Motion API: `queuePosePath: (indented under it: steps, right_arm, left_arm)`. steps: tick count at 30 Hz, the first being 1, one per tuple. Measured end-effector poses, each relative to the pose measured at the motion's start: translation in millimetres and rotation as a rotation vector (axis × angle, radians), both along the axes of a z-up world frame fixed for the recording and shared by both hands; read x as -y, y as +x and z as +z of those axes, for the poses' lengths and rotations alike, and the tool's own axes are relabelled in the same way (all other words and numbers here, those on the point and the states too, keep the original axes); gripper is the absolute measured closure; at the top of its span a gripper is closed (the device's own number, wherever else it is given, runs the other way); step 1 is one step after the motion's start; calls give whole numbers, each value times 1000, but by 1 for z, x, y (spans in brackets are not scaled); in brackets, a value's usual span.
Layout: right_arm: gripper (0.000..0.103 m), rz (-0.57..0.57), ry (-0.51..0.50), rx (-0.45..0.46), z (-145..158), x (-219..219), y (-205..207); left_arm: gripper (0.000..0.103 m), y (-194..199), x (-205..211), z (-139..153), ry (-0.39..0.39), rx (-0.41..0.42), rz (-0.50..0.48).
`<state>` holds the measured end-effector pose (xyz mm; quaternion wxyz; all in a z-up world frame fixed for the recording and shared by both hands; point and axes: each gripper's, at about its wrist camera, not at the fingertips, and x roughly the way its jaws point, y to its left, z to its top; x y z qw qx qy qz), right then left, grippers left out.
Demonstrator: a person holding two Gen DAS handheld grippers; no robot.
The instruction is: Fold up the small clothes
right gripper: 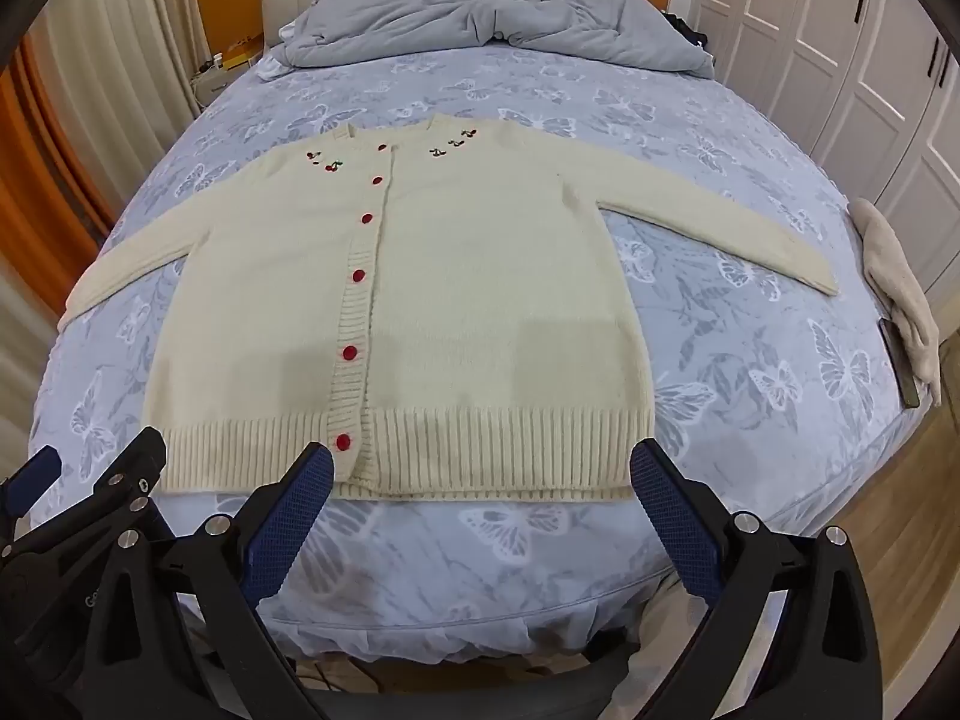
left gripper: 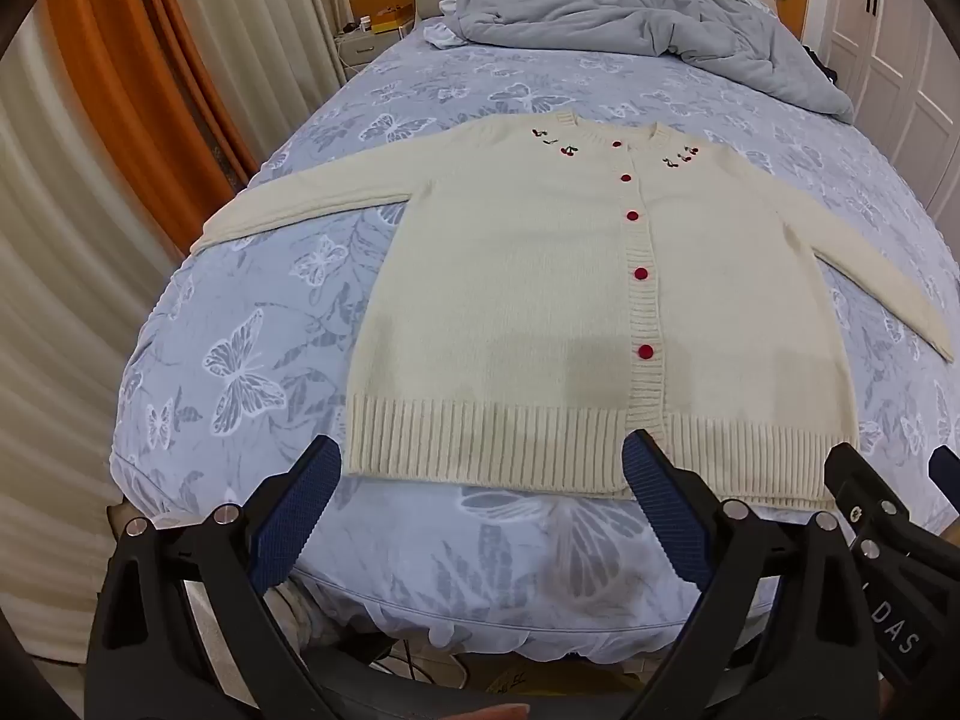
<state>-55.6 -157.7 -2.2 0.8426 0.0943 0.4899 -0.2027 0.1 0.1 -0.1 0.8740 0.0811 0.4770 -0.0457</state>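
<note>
A cream knit cardigan [left gripper: 528, 300] with red buttons and small cherry embroidery lies flat, face up, on the bed, both sleeves spread out sideways; it also shows in the right wrist view [right gripper: 480, 300]. My left gripper [left gripper: 480, 456] is open and empty, hovering just in front of the ribbed hem, left of the button band. My right gripper [right gripper: 480, 462] is open and empty, in front of the hem's right half. The right gripper's edge shows in the left wrist view [left gripper: 888, 492], and the left gripper's in the right wrist view [right gripper: 90, 492].
The bed [left gripper: 240, 360] has a blue butterfly-print sheet. A crumpled grey duvet [left gripper: 630, 12] lies at the headboard end. A beige cloth [right gripper: 900, 288] and a dark flat object [right gripper: 900, 366] sit at the bed's right edge. Curtains stand left, white wardrobes [right gripper: 840, 60] right.
</note>
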Motion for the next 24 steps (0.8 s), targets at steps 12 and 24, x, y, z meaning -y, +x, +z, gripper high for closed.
queuePosePath:
  steps: [12, 24]
  right_arm:
    - [5, -1, 2, -2, -2, 0, 3]
    - [5, -3, 18, -12, -9, 2, 0]
  left_arm:
    - [11, -3, 0, 0, 0, -6, 3]
    - [11, 0, 0, -13, 0, -31, 8]
